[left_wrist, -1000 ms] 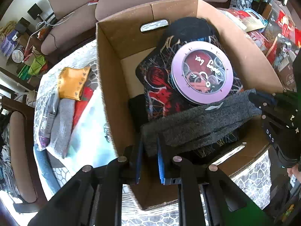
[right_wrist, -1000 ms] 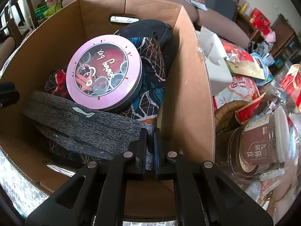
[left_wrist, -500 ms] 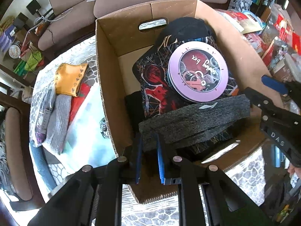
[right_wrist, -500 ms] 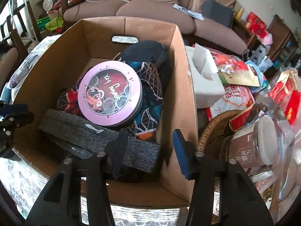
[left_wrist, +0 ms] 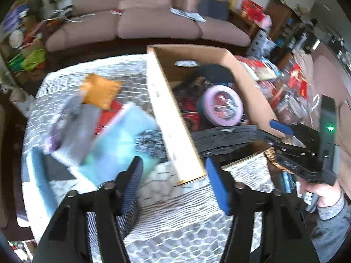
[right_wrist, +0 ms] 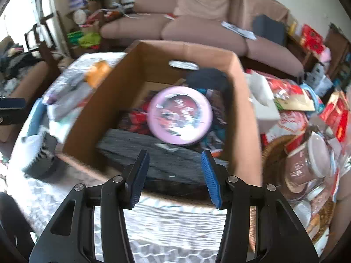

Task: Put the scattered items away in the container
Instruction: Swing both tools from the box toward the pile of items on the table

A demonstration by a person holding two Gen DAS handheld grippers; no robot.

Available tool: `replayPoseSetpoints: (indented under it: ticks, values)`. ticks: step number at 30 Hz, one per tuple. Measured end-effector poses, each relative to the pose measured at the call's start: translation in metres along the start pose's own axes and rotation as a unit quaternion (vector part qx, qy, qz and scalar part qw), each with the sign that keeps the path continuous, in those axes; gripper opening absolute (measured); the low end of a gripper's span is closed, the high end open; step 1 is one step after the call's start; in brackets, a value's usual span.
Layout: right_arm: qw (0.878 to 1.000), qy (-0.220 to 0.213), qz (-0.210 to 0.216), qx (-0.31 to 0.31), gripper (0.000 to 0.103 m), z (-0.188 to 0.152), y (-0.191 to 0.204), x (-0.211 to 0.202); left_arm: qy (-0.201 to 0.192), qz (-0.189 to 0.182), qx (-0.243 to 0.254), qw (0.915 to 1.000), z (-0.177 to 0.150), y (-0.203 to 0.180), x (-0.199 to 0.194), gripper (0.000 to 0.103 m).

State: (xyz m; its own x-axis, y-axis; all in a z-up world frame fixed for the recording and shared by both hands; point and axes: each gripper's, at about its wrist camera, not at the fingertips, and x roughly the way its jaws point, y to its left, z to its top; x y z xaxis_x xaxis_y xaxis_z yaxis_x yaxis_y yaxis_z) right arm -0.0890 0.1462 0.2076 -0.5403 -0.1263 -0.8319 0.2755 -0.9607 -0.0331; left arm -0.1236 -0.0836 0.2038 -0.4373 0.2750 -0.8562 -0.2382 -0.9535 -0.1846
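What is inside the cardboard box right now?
The cardboard box holds a round pink tin resting on patterned red-and-dark fabric, a dark grey folded cloth along the near side, and a black item at the back. Anything beneath them is covered.

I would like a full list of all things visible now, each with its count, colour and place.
cardboard box: 1, brown, on the table, centre
round tin: 1, pink, inside the box
folded cloth: 1, dark grey, inside the box, near edge
patterned fabric: 1, red and black, under the tin
orange pouch: 1, on the table, left of the box
light blue item: 1, blurred, left of the box
sofa: 1, brown, behind the table
wicker basket: 1, right of the box
jar: 1, brown with white lid, in the basket
left gripper: 1, black with blue pads, open
right gripper: 1, black with blue pads, open
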Motion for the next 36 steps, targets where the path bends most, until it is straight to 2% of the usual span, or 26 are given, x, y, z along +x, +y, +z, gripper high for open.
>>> replayPoseSetpoints:
  ticks: [3, 9, 18, 22, 26, 33, 36]
  values:
    - [0.999, -0.019, 0.023, -0.015, 0.047, -0.001, 0.029, -0.016, -0.001, 0.020, -0.022, 0.9996, -0.020, 0.032, -0.011, 0.065]
    - [0.996, -0.034, 0.071, -0.050, 0.046, -0.009, 0.097, -0.031, -0.006, 0.033, -0.069, 0.9970, -0.071, 0.097, -0.028, 0.065]
    - [0.990, -0.020, 0.120, -0.071, 0.046, -0.022, 0.183, -0.018, -0.016, 0.074, -0.173, 0.9820, -0.144, 0.213, -0.046, 0.065]
    - [0.988, -0.005, 0.131, -0.075, 0.046, -0.023, 0.212, 0.002, -0.022, 0.089, -0.201, 0.9753, -0.164, 0.248, -0.043, 0.065]
    - [0.988, 0.010, 0.132, -0.079, 0.046, -0.017, 0.236, 0.022, -0.029, 0.111, -0.224, 0.9679, -0.175, 0.274, -0.033, 0.065]
    - [0.988, 0.023, 0.127, -0.083, 0.046, 0.004, 0.268, 0.054, -0.035, 0.101, -0.256, 0.9608, -0.170, 0.298, -0.001, 0.065]
    - [0.988, 0.024, 0.125, -0.083, 0.046, 0.016, 0.280, 0.068, -0.044, 0.071, -0.259, 0.9622, -0.161, 0.301, 0.009, 0.065]
